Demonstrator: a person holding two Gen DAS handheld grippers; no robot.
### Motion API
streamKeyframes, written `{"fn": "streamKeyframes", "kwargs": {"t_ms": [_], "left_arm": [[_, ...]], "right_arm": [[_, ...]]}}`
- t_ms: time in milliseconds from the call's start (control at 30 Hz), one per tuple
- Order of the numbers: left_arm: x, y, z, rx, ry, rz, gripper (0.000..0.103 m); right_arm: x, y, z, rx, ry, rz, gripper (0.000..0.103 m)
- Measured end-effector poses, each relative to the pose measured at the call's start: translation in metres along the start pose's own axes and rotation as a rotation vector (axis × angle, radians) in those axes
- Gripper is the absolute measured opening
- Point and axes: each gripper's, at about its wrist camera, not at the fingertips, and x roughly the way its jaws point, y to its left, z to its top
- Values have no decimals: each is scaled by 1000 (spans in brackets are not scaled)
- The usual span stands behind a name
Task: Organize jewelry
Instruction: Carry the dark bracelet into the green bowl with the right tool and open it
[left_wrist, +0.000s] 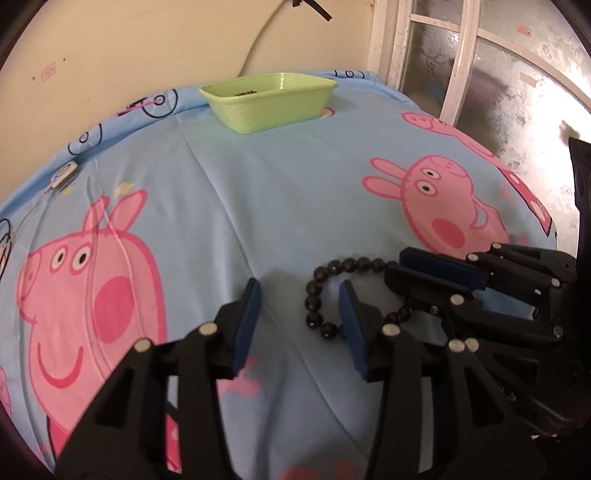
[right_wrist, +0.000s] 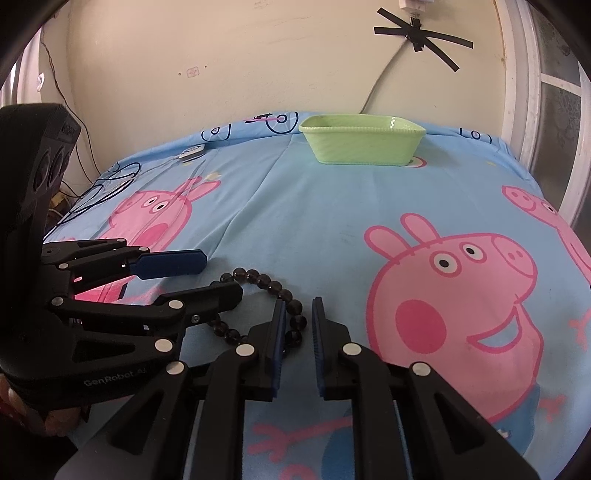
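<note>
A bracelet of dark round beads (left_wrist: 314, 291) lies on the blue cartoon-pig bedsheet (left_wrist: 280, 206). My left gripper (left_wrist: 299, 283) is open. The bracelet's left arc lies between its blue pads without being touched, and its right finger sits over the loop. My right gripper (left_wrist: 394, 264) comes in from the right, shut on the bracelet's far side. In the right wrist view, beads of the bracelet (right_wrist: 264, 280) run between the right gripper's (right_wrist: 297, 302) pads. The left gripper (right_wrist: 222, 275) stands open at the left. A light green tray (left_wrist: 269, 107) holding something small and dark sits at the bed's far edge.
The green tray (right_wrist: 364, 146) stands against the cream wall. A small white device (right_wrist: 192, 153) with a thin cable lies at the sheet's far left. A frosted-glass window (left_wrist: 498, 74) borders the bed on the right, where the sheet drops off.
</note>
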Motion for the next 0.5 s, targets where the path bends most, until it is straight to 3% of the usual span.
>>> {"fn": "streamKeyframes", "kwargs": {"t_ms": [333, 500], "left_arm": [[0, -1, 0, 0, 1, 0, 43], [-2, 7, -2, -10, 9, -39, 43]], "right_arm": [[0, -5, 0, 22, -1, 22, 0], [-3, -4, -2, 17, -2, 11, 0]]}}
